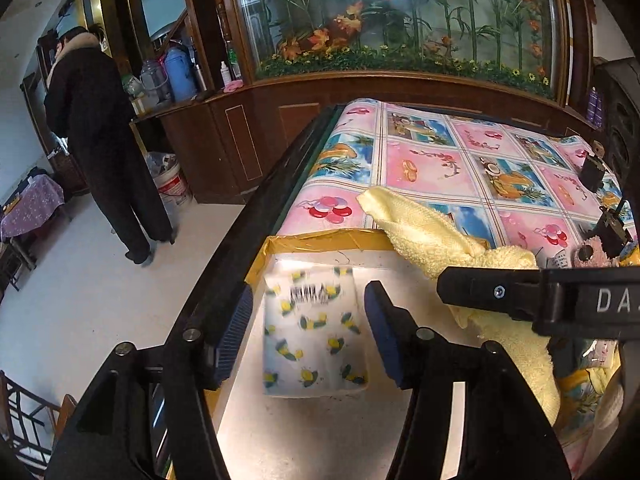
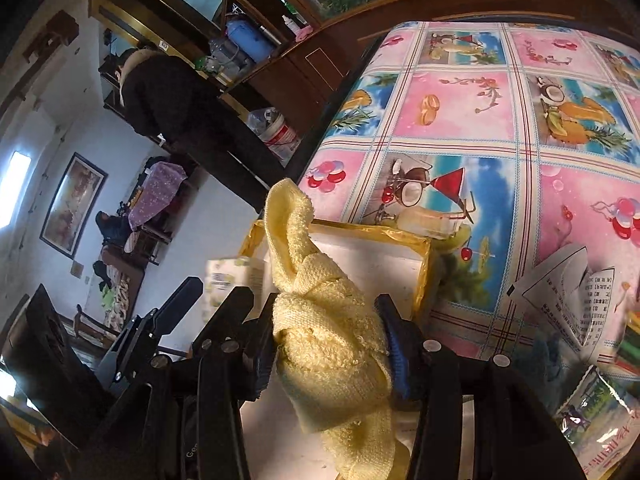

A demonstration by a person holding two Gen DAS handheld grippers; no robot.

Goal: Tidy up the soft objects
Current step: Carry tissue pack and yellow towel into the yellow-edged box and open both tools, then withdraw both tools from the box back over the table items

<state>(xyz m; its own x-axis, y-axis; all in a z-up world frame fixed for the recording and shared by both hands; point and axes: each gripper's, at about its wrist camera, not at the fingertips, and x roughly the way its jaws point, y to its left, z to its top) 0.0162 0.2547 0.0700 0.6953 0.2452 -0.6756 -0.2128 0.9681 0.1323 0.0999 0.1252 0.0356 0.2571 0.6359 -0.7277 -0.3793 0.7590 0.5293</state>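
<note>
A white tissue pack (image 1: 314, 332) printed with yellow bees lies flat in a white box with a yellow taped rim (image 1: 320, 240). My left gripper (image 1: 310, 300) is open, one blue pad on each side of the pack with a gap to both. A yellow towel (image 2: 328, 340) hangs bunched between the pads of my right gripper (image 2: 316, 308), which is shut on it over the box (image 2: 384, 264). In the left wrist view the towel (image 1: 424, 236) drapes over the box's right rim, under a black right-gripper finger (image 1: 500, 292).
The box sits on a table with a pink and blue fruit-print cloth (image 2: 480, 120). A paper leaflet (image 2: 576, 300) and a snack bag (image 2: 600, 424) lie at the right. A person in dark clothes (image 1: 96, 128) stands beside a wooden cabinet (image 1: 240, 144) and a bucket (image 1: 172, 184).
</note>
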